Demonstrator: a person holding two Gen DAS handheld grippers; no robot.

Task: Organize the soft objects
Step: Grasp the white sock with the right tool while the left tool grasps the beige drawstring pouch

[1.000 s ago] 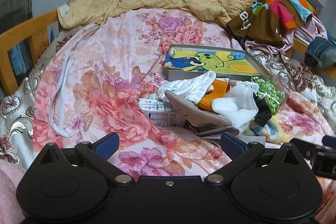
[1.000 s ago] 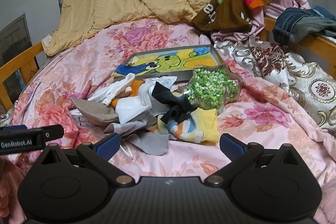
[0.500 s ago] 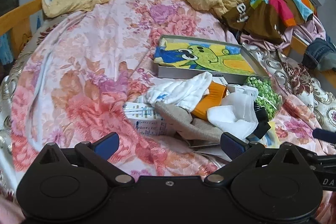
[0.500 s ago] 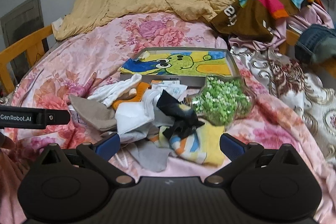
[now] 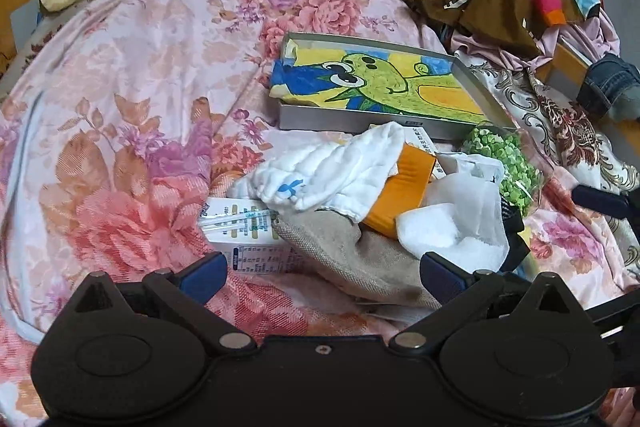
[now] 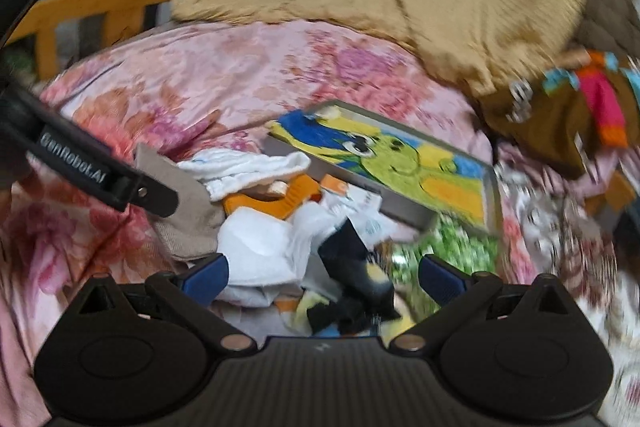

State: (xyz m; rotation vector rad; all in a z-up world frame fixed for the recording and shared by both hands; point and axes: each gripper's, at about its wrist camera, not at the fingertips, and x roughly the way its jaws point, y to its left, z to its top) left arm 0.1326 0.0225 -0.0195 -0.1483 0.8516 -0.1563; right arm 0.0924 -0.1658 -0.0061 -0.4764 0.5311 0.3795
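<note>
Left gripper [image 5: 322, 273]: spread wide, empty, low over beige cloth [image 5: 352, 255].
Right gripper [image 6: 322, 273]: spread wide, empty, above white cloth [image 6: 264, 247].

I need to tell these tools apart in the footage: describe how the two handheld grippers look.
Both look alike: a black plastic body with two rounded lobes, silver pivot screws and angled black arms ending in blue finger pads. The left gripper has a smooth body; the right gripper has a ribbed one. In the right wrist view, the left gripper's side reads "GenRobot.AI" in white.

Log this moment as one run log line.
left gripper: open, over beige cloth | right gripper: open, above white cloth | nothing held
</note>
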